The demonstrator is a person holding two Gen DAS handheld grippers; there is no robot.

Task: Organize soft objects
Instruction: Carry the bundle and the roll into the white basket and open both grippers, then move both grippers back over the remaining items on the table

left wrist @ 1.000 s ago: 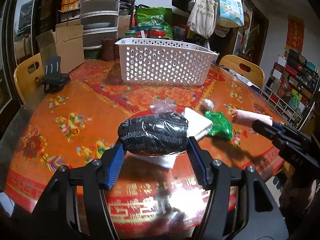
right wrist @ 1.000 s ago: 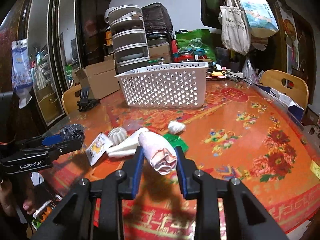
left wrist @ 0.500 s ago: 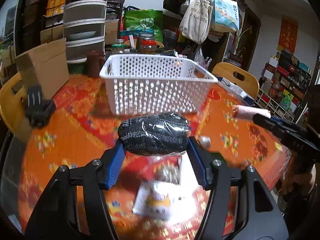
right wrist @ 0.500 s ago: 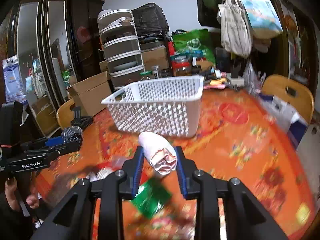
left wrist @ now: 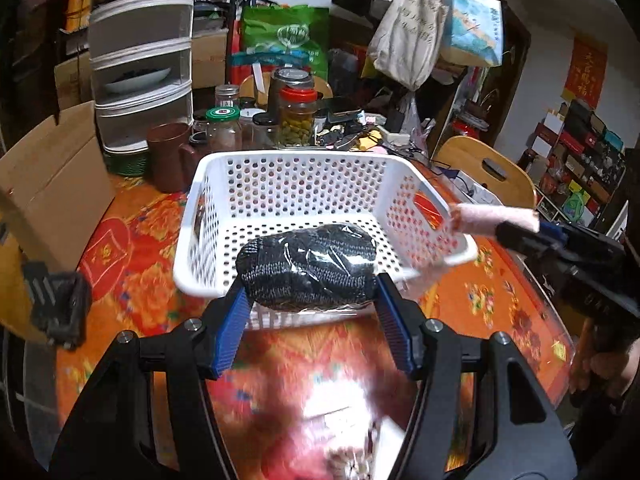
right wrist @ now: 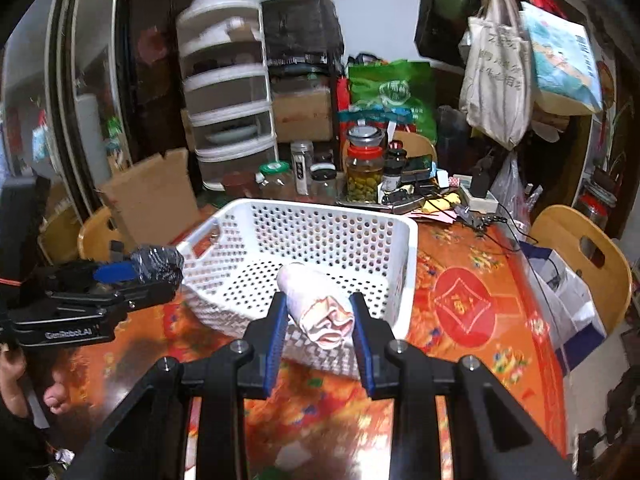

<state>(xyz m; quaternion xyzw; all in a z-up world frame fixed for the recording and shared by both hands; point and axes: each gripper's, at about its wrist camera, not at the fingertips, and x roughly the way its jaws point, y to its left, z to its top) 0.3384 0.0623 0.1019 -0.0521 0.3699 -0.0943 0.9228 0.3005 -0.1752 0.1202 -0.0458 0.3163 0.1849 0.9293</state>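
My left gripper is shut on a black knitted bundle in clear wrap, held over the near rim of the white perforated basket. My right gripper is shut on a rolled pink-white cloth, held above the basket's near edge. In the left wrist view the right gripper comes in from the right with the pink roll at the basket's right rim. In the right wrist view the left gripper shows at the basket's left corner. The basket looks empty inside.
The basket stands on a table with an orange-red floral cover. Behind it are glass jars, a brown mug, a drawer tower and a cardboard box. Wooden chairs stand around the table.
Both grippers have risen from the table and moved forward to the basket, carrying their bundles. The loose items on the table have dropped out of view.
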